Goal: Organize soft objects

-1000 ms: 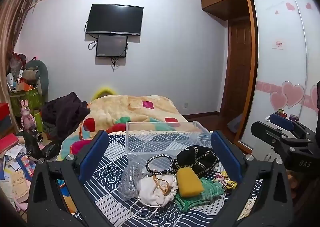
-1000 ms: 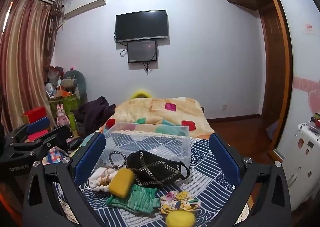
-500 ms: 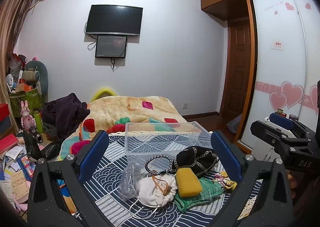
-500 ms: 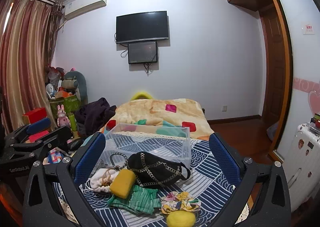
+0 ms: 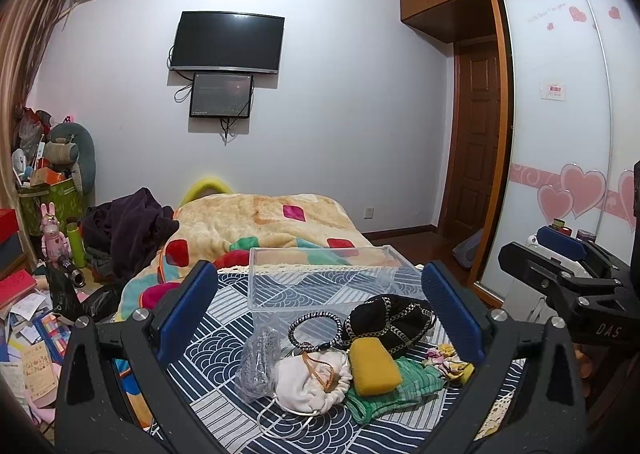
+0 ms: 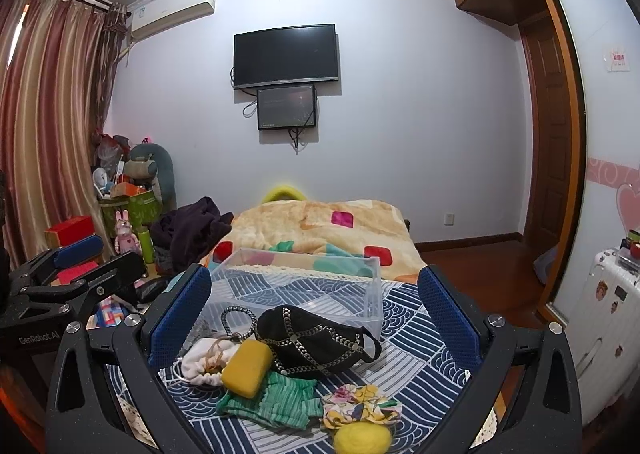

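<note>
Grippers left (image 5: 320,318) and right (image 6: 314,318) still hover, fingers wide open and empty, barely shifted in the last second, so the soft pile (image 6: 280,370) stays outside the clear bin (image 6: 300,282); sorting not begun.

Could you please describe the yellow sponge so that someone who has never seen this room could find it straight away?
Start at the clear plastic bin on the blue patterned bedcover. In the heap in front of it, the yellow sponge lies on the green knit cloth, between the white pouch and black chained bag. It is the only smooth rounded block.
</note>
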### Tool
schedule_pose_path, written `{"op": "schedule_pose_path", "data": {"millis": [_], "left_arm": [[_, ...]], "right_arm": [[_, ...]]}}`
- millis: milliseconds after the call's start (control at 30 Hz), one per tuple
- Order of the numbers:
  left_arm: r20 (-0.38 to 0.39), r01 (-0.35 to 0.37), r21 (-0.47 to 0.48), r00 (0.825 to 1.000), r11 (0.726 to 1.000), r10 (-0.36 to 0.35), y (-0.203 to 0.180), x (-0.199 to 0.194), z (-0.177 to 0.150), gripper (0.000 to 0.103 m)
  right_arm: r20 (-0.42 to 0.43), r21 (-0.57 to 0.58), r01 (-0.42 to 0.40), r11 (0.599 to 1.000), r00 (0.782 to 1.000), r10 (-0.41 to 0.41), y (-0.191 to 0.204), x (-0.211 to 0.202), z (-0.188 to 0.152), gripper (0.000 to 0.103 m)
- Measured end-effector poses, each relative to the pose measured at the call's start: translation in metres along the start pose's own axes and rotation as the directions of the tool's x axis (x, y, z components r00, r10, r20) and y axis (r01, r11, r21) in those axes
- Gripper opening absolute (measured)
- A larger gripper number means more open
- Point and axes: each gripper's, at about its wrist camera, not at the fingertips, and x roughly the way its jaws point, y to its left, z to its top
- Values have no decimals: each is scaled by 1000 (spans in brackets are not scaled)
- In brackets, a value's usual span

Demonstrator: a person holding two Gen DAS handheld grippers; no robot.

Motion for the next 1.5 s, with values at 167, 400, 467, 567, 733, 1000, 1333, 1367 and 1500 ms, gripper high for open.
{"op": "schedule_pose_path", "data": {"millis": [167,400,467,567,733,1000,1333,1367,1500], "left_arm": [[-1,2,-1,1000,1000,-2,-1,1,1,103],[4,3,0,1000,1000,-3,-1,0,3,103],[7,3,1,1000,1000,-3,-2,-2,3,103],[7,4,0,1000,1000,-4,-2,-2,3,103],[10,5,1,1000,1000,-5,-3,-4,2,103],[11,6,0,1000,1000,-6,-3,-4,4,103],[13,9,2,1000,1000,-9,-4,-5,4,103],[13,10,2,1000,1000,-10,-4,-5,4,103],[13,11,1,1000,1000,-11,-4,-6,4,103]], "right_arm": [[4,3,-1,1000,1000,1,0,0,0,103],[5,3,-1,1000,1000,1,0,0,-1,103],[7,3,-1,1000,1000,1,0,0,-1,103],[7,3,-1,1000,1000,1,1,1,0,103],[9,2,-2,1000,1000,1,1,1,0,103],[11,3,-2,1000,1000,2,2,0,0,103],[16,1,-4,1000,1000,4,3,-2,1,103],[16,1,-4,1000,1000,4,3,-2,1,103],[17,2,-4,1000,1000,4,3,-2,1,103]]}}
